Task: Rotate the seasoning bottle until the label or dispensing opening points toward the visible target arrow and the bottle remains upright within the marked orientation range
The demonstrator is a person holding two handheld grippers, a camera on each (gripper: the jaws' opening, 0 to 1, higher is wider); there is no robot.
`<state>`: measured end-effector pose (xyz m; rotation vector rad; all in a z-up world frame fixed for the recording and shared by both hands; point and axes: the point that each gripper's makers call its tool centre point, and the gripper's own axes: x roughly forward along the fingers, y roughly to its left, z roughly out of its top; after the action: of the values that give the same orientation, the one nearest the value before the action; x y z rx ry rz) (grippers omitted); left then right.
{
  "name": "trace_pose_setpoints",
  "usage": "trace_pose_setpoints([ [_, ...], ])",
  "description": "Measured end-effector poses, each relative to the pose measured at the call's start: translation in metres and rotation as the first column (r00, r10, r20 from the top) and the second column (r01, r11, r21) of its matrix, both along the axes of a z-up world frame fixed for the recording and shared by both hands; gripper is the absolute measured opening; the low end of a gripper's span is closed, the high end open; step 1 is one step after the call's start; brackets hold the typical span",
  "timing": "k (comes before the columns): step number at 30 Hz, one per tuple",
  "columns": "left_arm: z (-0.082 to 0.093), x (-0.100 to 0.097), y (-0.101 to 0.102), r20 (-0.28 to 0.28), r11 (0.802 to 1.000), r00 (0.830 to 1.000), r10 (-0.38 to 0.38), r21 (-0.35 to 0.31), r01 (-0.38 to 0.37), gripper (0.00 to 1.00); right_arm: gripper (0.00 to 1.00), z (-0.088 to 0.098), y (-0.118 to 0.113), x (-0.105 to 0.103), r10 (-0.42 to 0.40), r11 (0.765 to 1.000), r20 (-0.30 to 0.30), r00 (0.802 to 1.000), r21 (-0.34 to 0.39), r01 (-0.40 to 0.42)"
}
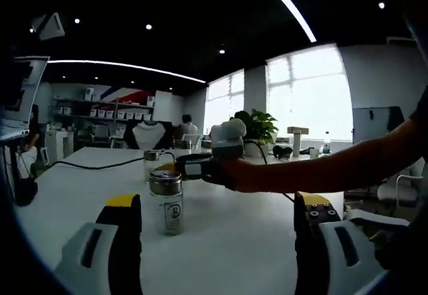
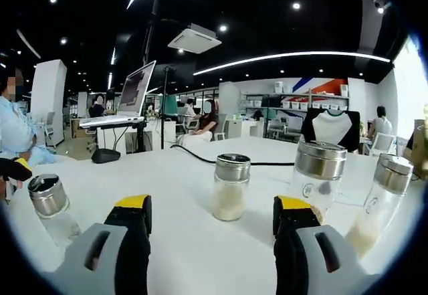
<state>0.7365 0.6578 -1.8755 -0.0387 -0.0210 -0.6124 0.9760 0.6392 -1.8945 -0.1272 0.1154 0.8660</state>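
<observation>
Nearest the lens in the left gripper view, the left gripper [image 1: 217,231] is showing its two grey, yellow-tipped jaws rising from 7 and 5 o'clock, standing wide apart and gripping nothing. Just beyond the 7 o'clock jaw, a seasoning bottle [image 1: 166,201] with a metal cap and a label on its glass is standing upright on the white surface [image 1: 234,241], apart from the jaw. Behind it, toward 12 o'clock, the right gripper [image 1: 179,166] is reaching in from 3 o'clock at the end of a person's arm [image 1: 334,168], hovering near the bottle's cap; whether it is touching the cap, or how its jaws are standing, I cannot tell. A second jar [image 1: 152,163] is sitting behind that, and a black cable [image 1: 93,166] is running off toward 9 o'clock. In the right gripper view, that gripper's own jaws are also standing well apart and empty at 7 and 5 o'clock. Between them, farther off, a short shaker [image 2: 230,186] with pale contents is standing upright. Two taller shakers [image 2: 314,178] [image 2: 378,205] are standing toward 3 o'clock, and another shaker [image 2: 52,208] is tilting at 9 o'clock. An open laptop [image 2: 130,97] is sitting on a stand toward 11 o'clock.
</observation>
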Motion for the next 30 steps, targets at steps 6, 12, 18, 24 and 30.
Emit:
trace_pose_setpoints([
  [6,0.001,0.000,0.003,0.003,1.000,1.000,0.008,-0.005,-0.008,1.00,0.68,0.004,0.008,0.008,-0.015,1.000,0.012,1.000,0.004,0.015],
  [12,-0.002,0.003,0.011,-0.012,0.999,0.999,0.034,-0.005,-0.034,1.00,0.64,0.003,0.016,0.022,-0.032,0.999,0.025,0.999,-0.002,0.032],
  [18,-0.001,0.003,0.013,-0.002,0.999,1.000,0.031,-0.011,-0.031,0.99,0.59,0.004,0.023,0.030,-0.047,0.999,0.059,0.997,-0.007,0.047],
  [24,0.002,0.002,0.013,-0.009,0.998,1.000,0.019,-0.066,-0.019,0.97,0.55,-0.001,0.024,0.041,-0.078,0.997,0.063,0.995,-0.016,0.080],
  [30,-0.001,0.004,0.011,-0.011,0.999,1.000,0.017,-0.045,-0.018,1.00,0.51,-0.002,0.025,0.049,-0.105,0.994,0.069,0.992,-0.003,0.106],
])
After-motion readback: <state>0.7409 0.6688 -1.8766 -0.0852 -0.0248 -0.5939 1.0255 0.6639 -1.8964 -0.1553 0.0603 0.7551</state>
